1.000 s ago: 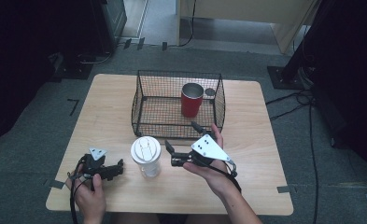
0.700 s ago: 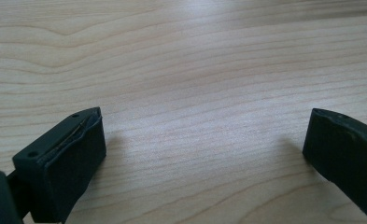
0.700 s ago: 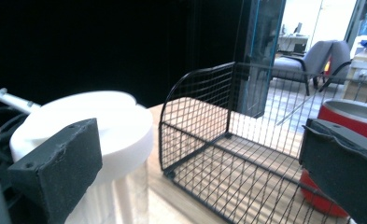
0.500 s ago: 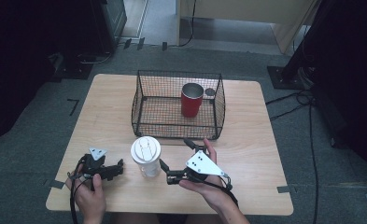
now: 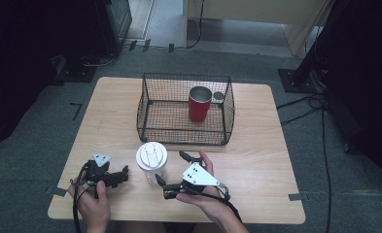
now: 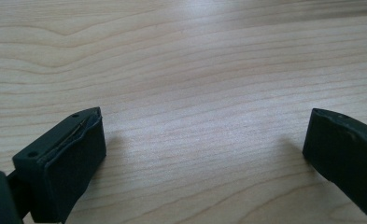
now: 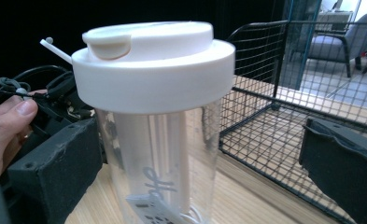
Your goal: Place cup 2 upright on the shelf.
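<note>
Right tongs (image 5: 171, 171): open around the clear plastic tumbler with white lid (image 5: 152, 162).
Left tongs (image 5: 122, 175): open, empty, near-left worktop (image 5: 256, 160).
Risk: an off-centre squeeze could tip the tall tumbler.

We are looking down on a pale wooden table (image 5: 256, 160) standing on grey carpet (image 5: 43, 111). A red cup (image 5: 199, 104) is standing upright inside the wire basket (image 5: 183, 136), toward its far right corner. Black cables (image 5: 319, 101) are trailing over the carpet at right.

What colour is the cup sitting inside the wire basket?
Red, with a silvery inside; the cup stands in the black wire basket, clearest in the high view.
</note>
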Action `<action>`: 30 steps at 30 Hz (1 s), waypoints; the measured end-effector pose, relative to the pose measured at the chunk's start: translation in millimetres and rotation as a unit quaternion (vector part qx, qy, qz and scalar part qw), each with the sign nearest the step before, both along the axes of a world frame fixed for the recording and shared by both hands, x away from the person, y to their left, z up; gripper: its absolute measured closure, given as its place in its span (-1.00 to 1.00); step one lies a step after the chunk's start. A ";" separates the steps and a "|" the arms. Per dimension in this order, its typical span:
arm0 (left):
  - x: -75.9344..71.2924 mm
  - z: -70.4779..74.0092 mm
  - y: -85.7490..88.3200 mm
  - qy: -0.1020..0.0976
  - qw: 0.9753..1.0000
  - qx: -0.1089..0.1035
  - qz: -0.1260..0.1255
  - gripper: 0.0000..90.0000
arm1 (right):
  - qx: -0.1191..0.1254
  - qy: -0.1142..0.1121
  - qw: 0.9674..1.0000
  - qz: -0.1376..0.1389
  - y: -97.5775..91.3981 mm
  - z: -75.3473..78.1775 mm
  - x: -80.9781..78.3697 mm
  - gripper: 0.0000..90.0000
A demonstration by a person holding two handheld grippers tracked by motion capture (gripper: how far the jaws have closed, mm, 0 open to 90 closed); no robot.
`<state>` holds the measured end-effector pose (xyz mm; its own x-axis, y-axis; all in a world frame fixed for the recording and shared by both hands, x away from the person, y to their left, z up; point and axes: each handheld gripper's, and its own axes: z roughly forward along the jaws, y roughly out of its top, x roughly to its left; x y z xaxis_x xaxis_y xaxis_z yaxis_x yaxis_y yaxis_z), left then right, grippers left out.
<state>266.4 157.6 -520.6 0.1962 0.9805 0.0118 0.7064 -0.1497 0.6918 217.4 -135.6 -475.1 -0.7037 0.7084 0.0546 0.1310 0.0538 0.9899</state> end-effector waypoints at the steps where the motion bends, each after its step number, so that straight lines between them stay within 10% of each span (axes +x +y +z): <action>1: 0.0 0.0 0.0 0.000 1.000 0.000 0.000 -1.00 | 0.001 0.002 1.000 0.000 1.8 -0.8 0.0 -1.00; 30: 0.0 0.0 0.0 0.000 1.000 0.000 0.000 -1.00 | 0.012 0.010 1.000 0.002 45.0 -9.1 15.6 -1.00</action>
<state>266.4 157.6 -520.6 0.1962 0.9805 0.0122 0.7061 -0.1499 0.6920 233.0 -90.6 -484.2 -0.7056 0.7035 0.0852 0.1501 0.0309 0.9882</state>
